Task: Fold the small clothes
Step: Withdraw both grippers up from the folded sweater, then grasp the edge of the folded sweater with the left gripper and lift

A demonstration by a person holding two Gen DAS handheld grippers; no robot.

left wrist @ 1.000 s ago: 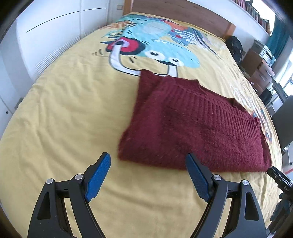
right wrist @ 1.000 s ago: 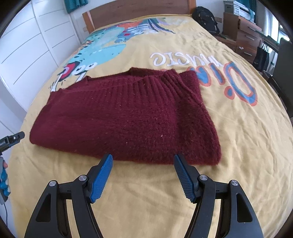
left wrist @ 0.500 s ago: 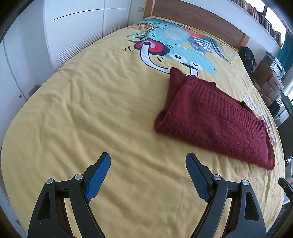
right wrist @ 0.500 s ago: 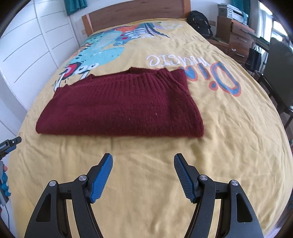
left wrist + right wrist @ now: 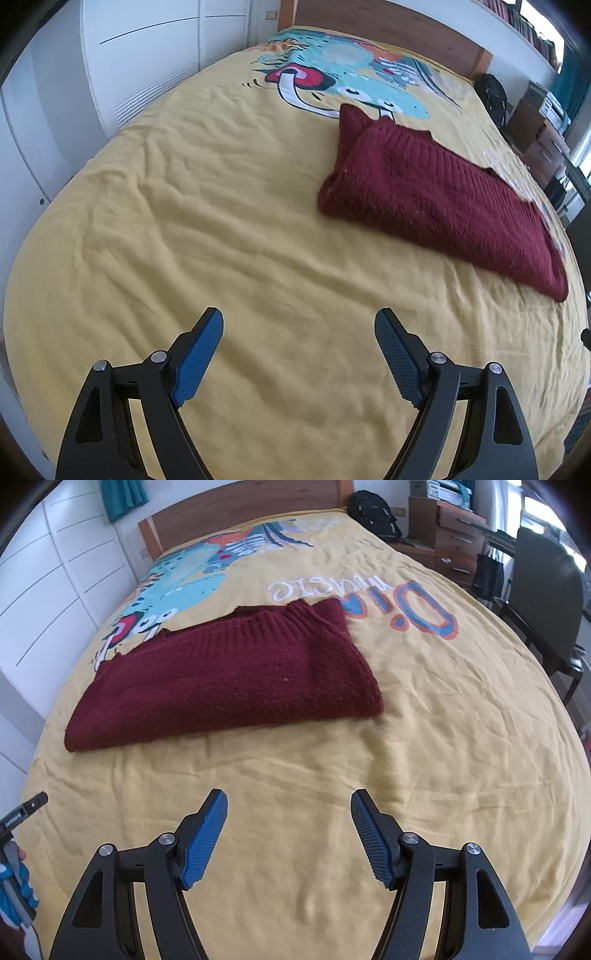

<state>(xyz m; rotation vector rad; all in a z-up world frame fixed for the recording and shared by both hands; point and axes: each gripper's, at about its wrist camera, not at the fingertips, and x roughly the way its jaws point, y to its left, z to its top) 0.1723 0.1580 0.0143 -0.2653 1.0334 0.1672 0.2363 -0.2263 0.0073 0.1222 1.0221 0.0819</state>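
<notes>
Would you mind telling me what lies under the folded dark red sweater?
The dark red sweater rests on the yellow bedspread, overlapping its cartoon print. Whatever the print shows beneath the sweater is covered.

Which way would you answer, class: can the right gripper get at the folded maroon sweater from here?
Probably yes: the right gripper is open and empty, and only bare yellow bedspread separates it from the maroon sweater.

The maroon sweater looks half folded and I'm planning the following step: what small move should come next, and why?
Probably bring both grippers forward to the maroon sweater. It lies as a long band on the yellow bedspread, while the left gripper and right gripper are open, empty and short of its near edge, so another fold seems needed.
</notes>
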